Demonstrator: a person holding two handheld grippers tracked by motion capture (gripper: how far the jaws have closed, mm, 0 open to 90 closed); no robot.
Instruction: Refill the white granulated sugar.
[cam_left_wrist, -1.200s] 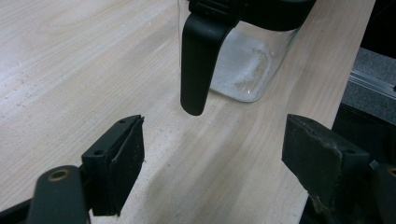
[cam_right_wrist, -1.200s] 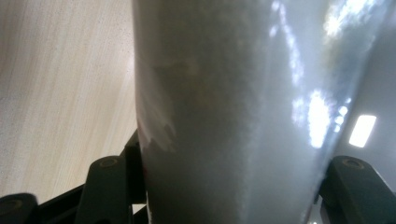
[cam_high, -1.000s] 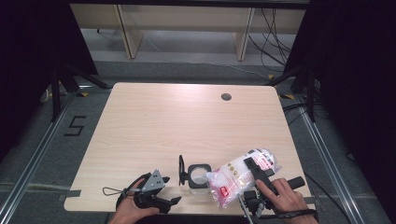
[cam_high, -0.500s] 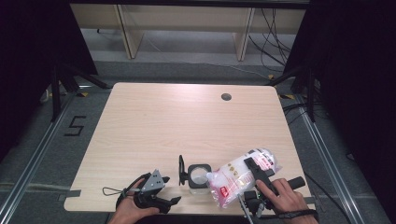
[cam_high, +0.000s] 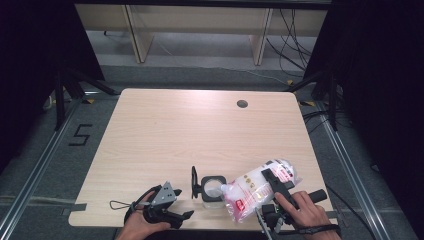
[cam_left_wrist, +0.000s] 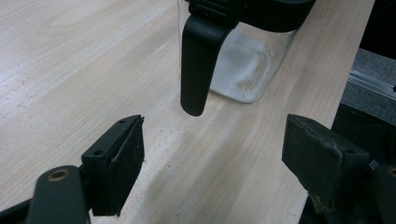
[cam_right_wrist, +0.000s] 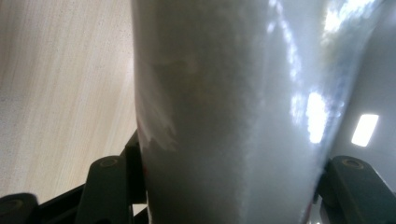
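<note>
The right hand-held gripper (cam_high: 272, 192) is clamping a clear plastic bag (cam_high: 255, 189) of white powder, its jaws standing fairly wide apart and pressing on both sides of the bag; in the right gripper view the bag (cam_right_wrist: 233, 116) is bulging between the two black jaws. The bag is being held tilted over the near right part of the table (cam_high: 200, 130), with its lower end reaching towards the open mouth of a clear container (cam_high: 212, 189) and just beside it. The person's right hand (cam_high: 305, 212) is gripping the handle at the near table edge.

The left hand-held gripper (cam_high: 167, 212) is sitting low at the near left edge of the table, its jaws standing wide open with nothing between them. In the left gripper view the container (cam_left_wrist: 243, 60) is standing ahead of the open jaws, well clear of them, with some white powder lying in its bottom and its black lid clasp (cam_left_wrist: 198, 65) hanging down its side. In the high view the black lid (cam_high: 194, 182) is standing open on the container's left
</note>
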